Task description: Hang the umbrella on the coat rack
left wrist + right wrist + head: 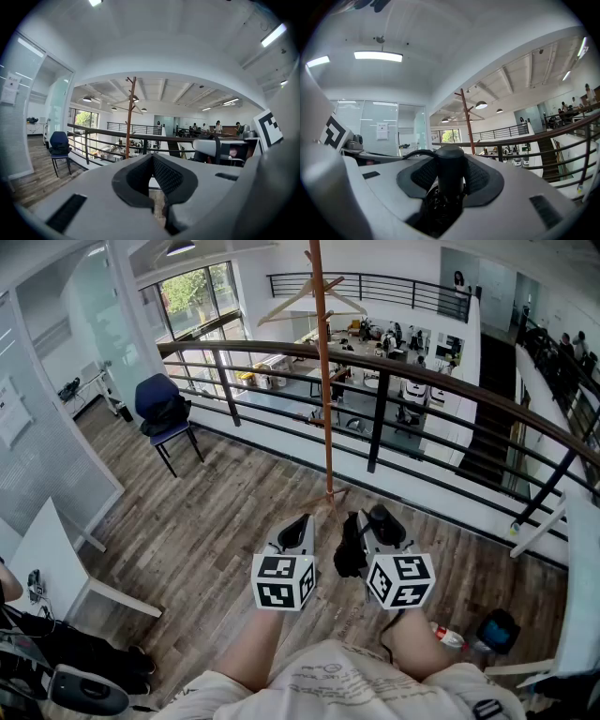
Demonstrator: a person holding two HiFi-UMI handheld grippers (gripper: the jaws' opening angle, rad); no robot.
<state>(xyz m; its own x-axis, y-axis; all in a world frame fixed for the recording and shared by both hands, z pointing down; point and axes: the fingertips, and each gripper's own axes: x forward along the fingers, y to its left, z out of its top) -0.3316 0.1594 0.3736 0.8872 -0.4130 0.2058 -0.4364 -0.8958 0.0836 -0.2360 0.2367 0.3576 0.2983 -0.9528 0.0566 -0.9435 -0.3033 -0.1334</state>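
blue chair (165, 409) near dark railing (378, 418)

Coat rack (324, 381) stands before the railing (378, 423); chair (167, 413) far left.

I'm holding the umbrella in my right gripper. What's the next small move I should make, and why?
Probably step forward and carry the right gripper, shut on the folded black umbrella, toward the coat rack. The rack stands ahead by the railing, apart from both grippers, and its pegs sit high up the pole, so the umbrella likely cannot be hooked from here.
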